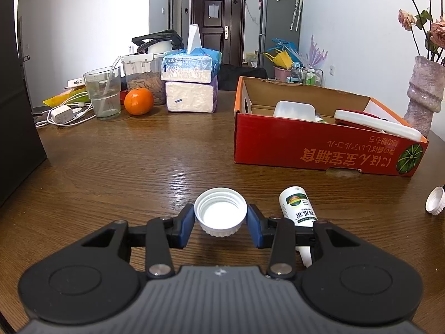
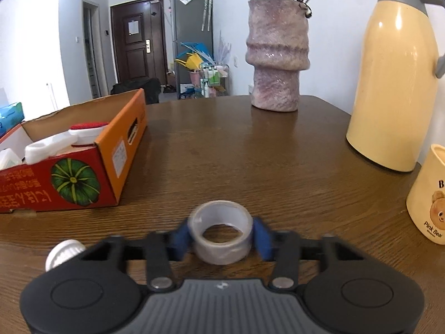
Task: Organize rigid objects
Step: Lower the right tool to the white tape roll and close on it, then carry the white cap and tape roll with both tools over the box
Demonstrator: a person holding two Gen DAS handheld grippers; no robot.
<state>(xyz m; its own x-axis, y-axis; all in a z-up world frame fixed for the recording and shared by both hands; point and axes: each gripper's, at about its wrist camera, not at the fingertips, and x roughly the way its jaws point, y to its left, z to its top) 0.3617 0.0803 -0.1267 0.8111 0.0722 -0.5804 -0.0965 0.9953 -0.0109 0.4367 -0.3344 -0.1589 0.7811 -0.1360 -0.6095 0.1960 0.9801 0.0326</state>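
White cap [image 1: 220,212] clamped in left hand-held gripper [image 1: 220,224], tape roll [image 2: 221,232] between right hand-held gripper [image 2: 221,238] pads

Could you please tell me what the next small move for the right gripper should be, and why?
Probably lift and carry left to the cardboard box. The right gripper has its blue pads against both sides of the tape roll, which looks to be on the table, and the box sits open nearby.
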